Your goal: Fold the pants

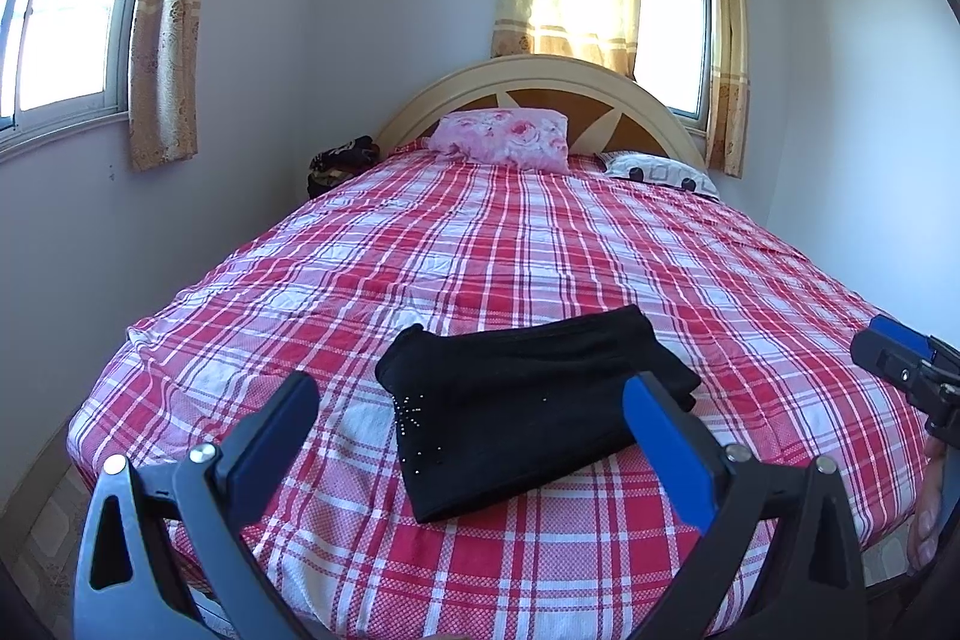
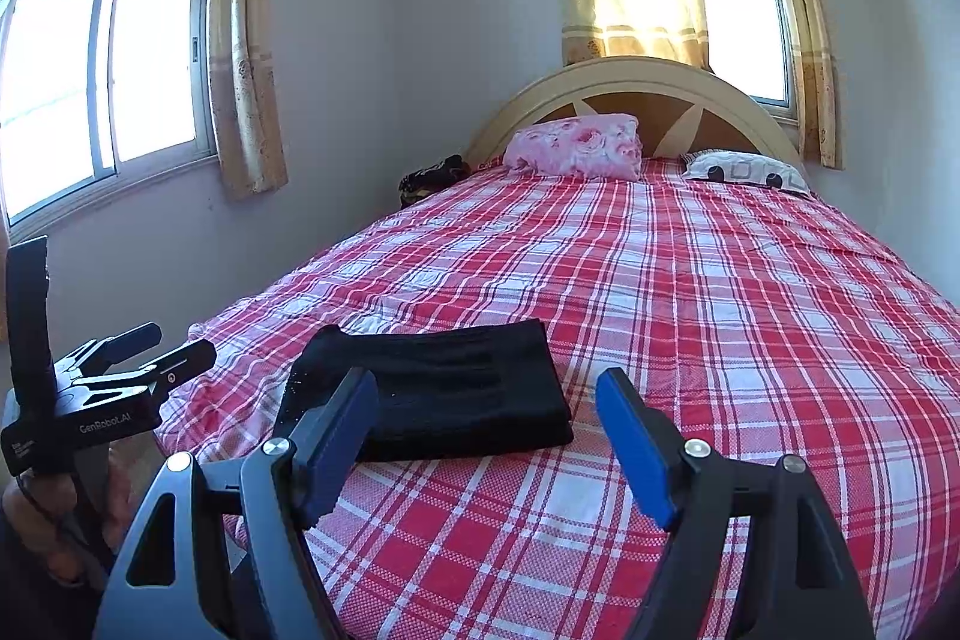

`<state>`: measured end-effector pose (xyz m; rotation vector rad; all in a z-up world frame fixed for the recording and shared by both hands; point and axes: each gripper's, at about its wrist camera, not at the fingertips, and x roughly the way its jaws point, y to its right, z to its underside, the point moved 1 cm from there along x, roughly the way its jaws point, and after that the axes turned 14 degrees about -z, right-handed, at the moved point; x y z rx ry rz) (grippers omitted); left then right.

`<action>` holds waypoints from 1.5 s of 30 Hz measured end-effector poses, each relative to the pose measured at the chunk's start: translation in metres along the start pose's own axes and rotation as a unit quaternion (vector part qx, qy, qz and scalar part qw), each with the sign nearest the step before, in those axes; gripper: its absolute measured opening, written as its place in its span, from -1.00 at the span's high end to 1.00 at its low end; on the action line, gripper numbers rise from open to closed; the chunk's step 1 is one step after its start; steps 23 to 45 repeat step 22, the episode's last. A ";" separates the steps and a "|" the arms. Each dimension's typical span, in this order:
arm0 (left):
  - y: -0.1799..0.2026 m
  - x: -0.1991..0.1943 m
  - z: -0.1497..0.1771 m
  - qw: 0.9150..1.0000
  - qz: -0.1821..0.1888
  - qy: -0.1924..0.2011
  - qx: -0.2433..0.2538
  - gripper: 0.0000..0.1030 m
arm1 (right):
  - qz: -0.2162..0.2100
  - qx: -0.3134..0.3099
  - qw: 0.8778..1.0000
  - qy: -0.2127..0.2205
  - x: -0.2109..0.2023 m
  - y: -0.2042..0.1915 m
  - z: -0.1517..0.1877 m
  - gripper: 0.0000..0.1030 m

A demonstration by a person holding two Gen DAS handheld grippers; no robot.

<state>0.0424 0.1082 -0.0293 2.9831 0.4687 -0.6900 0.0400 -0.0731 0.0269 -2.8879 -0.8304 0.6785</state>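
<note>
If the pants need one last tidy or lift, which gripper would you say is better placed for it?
Probably the left gripper: its open jaws frame the folded black pants squarely. In the right gripper's view the pants sit off toward its left finger, mostly outside the gap.

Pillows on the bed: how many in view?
2. The pink floral pillow leans against the headboard near the middle; the white patterned pillow lies flat at the far right corner. More could be hidden behind them.

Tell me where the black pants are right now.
The black pants lie folded on the red plaid bedspread near the foot of the bed, in both wrist views, just beyond the open left tongs.
</note>
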 end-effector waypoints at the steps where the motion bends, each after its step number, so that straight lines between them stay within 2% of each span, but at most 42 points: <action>1: 0.000 0.000 0.000 1.000 -0.001 0.000 0.000 -1.00 | 0.001 0.000 1.000 0.000 0.000 0.000 0.000 -0.49; 10: 0.000 0.001 0.000 1.000 -0.007 -0.006 0.000 -1.00 | 0.000 0.000 1.000 0.001 -0.001 0.000 0.001 -0.49; 14: -0.002 0.005 0.001 1.000 -0.006 -0.016 -0.015 -1.00 | 0.001 0.000 1.000 0.000 -0.001 0.000 0.002 -0.49; 19: -0.003 0.004 0.003 1.000 -0.019 -0.006 -0.012 -1.00 | 0.004 -0.003 1.000 -0.005 0.001 -0.001 0.004 -0.49; 45: -0.001 0.003 0.003 1.000 -0.015 -0.005 -0.009 -1.00 | 0.005 -0.004 1.000 -0.009 0.003 -0.002 0.005 -0.49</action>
